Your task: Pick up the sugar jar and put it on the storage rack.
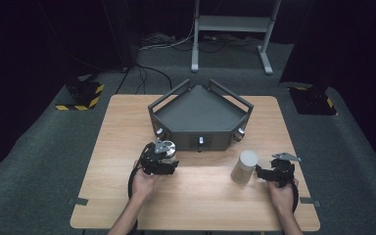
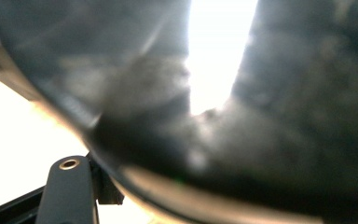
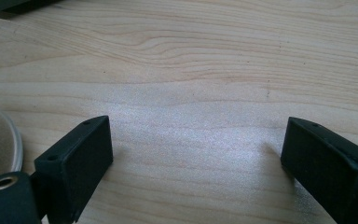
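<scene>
My left gripper (image 1: 164, 159) has its fingers clamped on a shiny metal cup (image 1: 168, 147), which sits right against them on the bench (image 1: 196, 200). My right gripper (image 1: 263, 172) rests with fingers wide apart, nothing between them; the pale cylinder (image 1: 245, 166) stands just beside them. Beyond both sits the grey tray (image 1: 200, 115). I judge that lifting the cup toward the tray comes next.

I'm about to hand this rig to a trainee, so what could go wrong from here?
1. The left gripper is clamped on a shiny metal lid; smooth metal might slip.
2. The right gripper, jaws open, sits right beside the tall white cylinder; a sideways nudge could topple it on the table.
</scene>
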